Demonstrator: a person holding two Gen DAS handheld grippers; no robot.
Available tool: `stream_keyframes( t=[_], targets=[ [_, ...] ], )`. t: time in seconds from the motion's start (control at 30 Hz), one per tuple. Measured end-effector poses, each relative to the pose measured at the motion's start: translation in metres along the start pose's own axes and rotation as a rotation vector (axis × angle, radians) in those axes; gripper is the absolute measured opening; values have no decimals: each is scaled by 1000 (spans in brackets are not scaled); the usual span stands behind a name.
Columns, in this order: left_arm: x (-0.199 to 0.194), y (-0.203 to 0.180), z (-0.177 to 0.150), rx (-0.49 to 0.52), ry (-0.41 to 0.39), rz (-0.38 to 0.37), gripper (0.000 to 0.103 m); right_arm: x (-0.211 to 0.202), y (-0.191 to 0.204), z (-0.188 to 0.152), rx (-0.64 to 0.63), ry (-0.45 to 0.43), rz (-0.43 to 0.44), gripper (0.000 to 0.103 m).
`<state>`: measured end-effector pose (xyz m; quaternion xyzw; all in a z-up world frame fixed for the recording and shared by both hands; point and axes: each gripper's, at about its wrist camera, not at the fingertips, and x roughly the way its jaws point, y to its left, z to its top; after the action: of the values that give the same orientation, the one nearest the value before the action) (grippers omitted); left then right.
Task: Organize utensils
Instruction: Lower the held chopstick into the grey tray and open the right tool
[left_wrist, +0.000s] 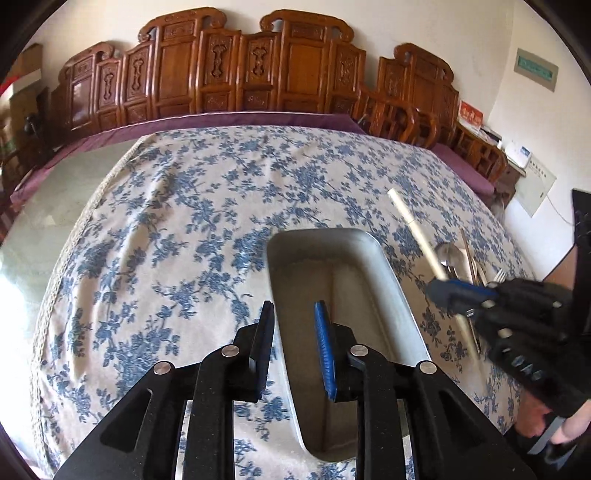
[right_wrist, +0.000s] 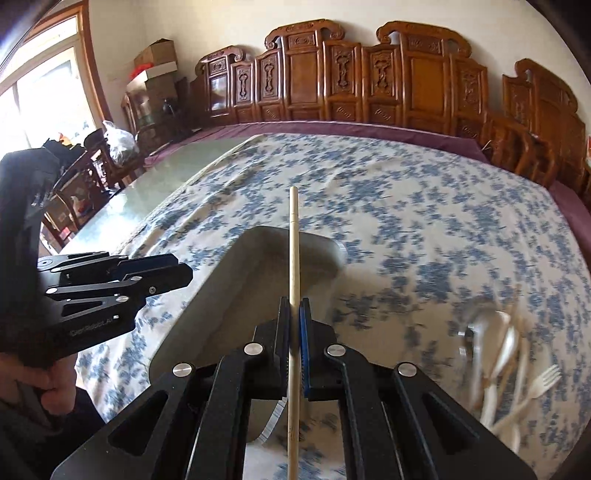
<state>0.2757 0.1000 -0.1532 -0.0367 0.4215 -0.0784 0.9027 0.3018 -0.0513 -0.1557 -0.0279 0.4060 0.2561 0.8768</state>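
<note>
Our right gripper (right_wrist: 294, 314) has its fingers pinched tight on a pale chopstick (right_wrist: 293, 258), and the stick runs straight out ahead of the fingertips and back down between the fingers toward us. Just beyond those fingertips lies the metal tray (right_wrist: 221, 295), with the chopstick's far end reaching over its far rim. Off to the right of our right fingers, well apart, the pile of utensils (right_wrist: 506, 350) sits blurred on the floral tablecloth (right_wrist: 406, 206); we can make out a pale fork (right_wrist: 546, 378) and some spoon shapes, not much more.

Our left gripper (left_wrist: 293, 314) has its fingers parted a little, nothing between them, and the black finger (left_wrist: 264, 332) hangs over the tray's left rim while the blue-padded one (left_wrist: 324, 343) is over the tray's inside. The tray (left_wrist: 369, 266) stretches forward from under these fingers. To their right we see the right gripper (left_wrist: 458, 291) carrying the chopstick (left_wrist: 413, 225) at a slant, with the utensil pile (left_wrist: 461, 262) behind it on the cloth (left_wrist: 184, 221). A hand (left_wrist: 543, 421) grips that tool's handle.
</note>
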Motion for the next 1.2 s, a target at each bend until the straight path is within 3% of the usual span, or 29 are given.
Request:
stream_keyframes(
  t=[0.33, 0.67, 0.77, 0.93, 1.13, 1.2],
  targets=[
    [-10, 17, 5, -31, -40, 21, 21, 53, 25, 5, -45, 79, -3, 6],
    [-14, 19, 5, -43, -49, 18, 21, 60, 9, -4, -11, 110, -2, 10],
    [-14, 17, 5, -33, -50, 20, 21, 57, 8, -6, -11, 114, 29, 17],
    [-17, 14, 5, -32, -56, 14, 21, 43, 7, -9, -21, 97, 43, 17],
    [-14, -1, 2, -7, -45, -12, 21, -7, -8, -19, -33, 25, 15, 17],
    [-13, -10, 1, 10, -45, -15, 36, -26, -20, -26, -26, 8, -8, 17]
  ],
)
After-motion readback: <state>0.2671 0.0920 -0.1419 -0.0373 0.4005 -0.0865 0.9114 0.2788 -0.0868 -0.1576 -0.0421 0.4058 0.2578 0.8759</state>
